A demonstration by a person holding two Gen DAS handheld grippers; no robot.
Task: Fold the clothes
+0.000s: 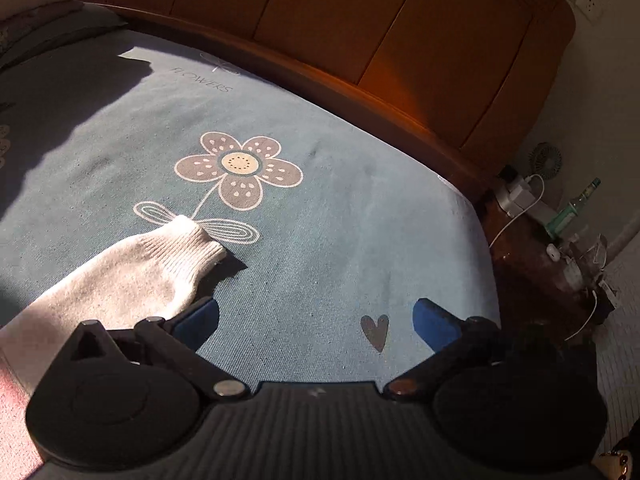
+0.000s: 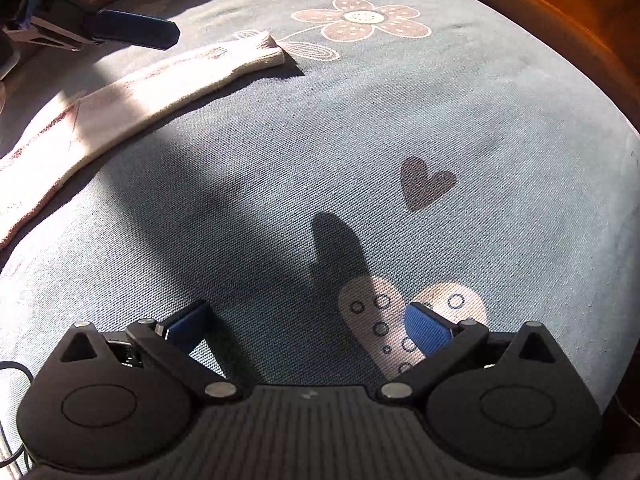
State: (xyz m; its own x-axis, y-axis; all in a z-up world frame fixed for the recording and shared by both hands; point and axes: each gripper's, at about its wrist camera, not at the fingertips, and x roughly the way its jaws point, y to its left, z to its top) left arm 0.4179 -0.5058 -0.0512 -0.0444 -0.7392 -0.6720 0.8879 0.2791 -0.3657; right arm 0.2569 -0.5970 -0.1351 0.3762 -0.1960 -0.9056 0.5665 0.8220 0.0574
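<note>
I count one cream sleeve (image 1: 132, 268) on the bed sheet (image 1: 320, 240) — only one garment piece is visible. On the sheet I see one big flower print (image 1: 239, 168) and one dark heart print (image 1: 375, 331). I hold two grippers — my left gripper (image 1: 316, 320) and my right gripper (image 2: 308, 328). One green bottle (image 1: 576, 208) stands beside the bed.

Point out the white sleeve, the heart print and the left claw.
white sleeve (image 1: 188, 252): left wrist view, ribbed cuff.
heart print (image 2: 426, 188): right wrist view, heart's middle.
left claw (image 1: 316, 320): left wrist view, midway between its open fingertips.
</note>
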